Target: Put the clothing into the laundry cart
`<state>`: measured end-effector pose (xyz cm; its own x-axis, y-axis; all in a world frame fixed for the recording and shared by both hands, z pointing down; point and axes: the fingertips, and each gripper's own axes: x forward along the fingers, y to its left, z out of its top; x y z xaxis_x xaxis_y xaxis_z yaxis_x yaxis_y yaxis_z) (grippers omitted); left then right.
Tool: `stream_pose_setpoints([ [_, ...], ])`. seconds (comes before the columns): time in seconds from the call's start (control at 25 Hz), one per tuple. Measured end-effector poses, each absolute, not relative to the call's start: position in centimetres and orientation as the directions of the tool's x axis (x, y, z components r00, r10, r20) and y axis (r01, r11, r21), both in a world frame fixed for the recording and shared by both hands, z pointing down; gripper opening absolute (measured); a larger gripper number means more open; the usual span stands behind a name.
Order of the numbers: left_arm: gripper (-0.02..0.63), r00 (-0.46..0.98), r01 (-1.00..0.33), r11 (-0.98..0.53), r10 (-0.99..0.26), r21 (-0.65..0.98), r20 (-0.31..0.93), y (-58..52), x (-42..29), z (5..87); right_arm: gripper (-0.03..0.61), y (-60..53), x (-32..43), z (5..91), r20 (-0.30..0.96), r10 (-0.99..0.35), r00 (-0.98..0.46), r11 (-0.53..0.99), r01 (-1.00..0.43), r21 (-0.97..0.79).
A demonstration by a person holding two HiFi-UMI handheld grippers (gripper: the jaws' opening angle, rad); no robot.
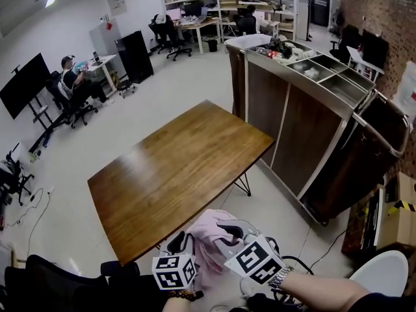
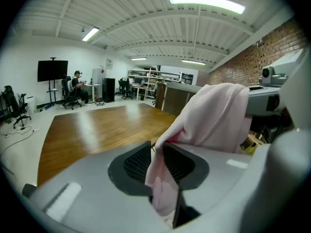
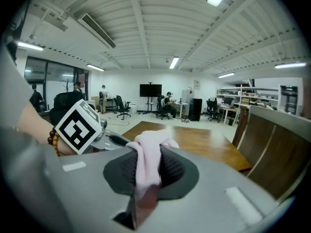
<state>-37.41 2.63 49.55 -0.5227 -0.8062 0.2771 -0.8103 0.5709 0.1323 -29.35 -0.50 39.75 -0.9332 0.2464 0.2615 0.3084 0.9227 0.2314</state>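
The left hand-held gripper (image 2: 158, 152) had its jaws pressed together on a fold of the pink garment (image 1: 207, 239). The right hand-held gripper (image 3: 148, 160) pinched another fold of it in the same way. The garment hung between the two in the air, just off the desk's (image 1: 175, 168) near edge, toward its right end.

A strip of pale floor (image 1: 266, 200) lay open between the desk's right corner and the long brown side of the laundry cart (image 1: 305, 129). The cart stood beyond that corner, well apart from the garment.

Only the head view showed the cart's top, with its metal trays (image 1: 325, 70) and the dark bag (image 1: 377, 142) at its right end. The left gripper view showed the cloth rising to the right in a hump beside the other gripper's grey body. The right gripper view alone showed the left one's marker cube (image 3: 77, 127) and a beaded bracelet (image 3: 52, 142) on the wrist behind it.
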Motion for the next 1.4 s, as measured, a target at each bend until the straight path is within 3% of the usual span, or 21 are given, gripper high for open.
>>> stream_pose_setpoints([
  [0.36,0.084,-0.4,-0.896,0.433,-0.883,0.096,0.246,-5.5,-36.7,46.9,0.049,-7.2,-28.2,36.7,0.204,0.108,-0.973,0.956,0.158,0.246],
  [0.76,0.083,-0.223,-0.967,0.245,-0.947,0.067,0.233,-12.9,-23.5,40.5,0.049,-14.3,-14.6,28.4,0.134,-0.117,-0.984,0.963,-0.079,0.256],
  [1.04,0.083,-0.075,-0.994,0.09,-0.973,0.061,0.219,-25.7,-24.0,44.6,0.049,-26.0,-14.9,32.0,0.117,-0.278,-0.953,0.929,-0.236,0.286],
  [1.4,0.083,0.079,-0.997,-0.077,-0.976,0.02,0.204,-25.8,-18.2,39.9,0.049,-25.5,-8.5,25.1,0.066,-0.432,-0.9,0.858,-0.386,0.339],
])
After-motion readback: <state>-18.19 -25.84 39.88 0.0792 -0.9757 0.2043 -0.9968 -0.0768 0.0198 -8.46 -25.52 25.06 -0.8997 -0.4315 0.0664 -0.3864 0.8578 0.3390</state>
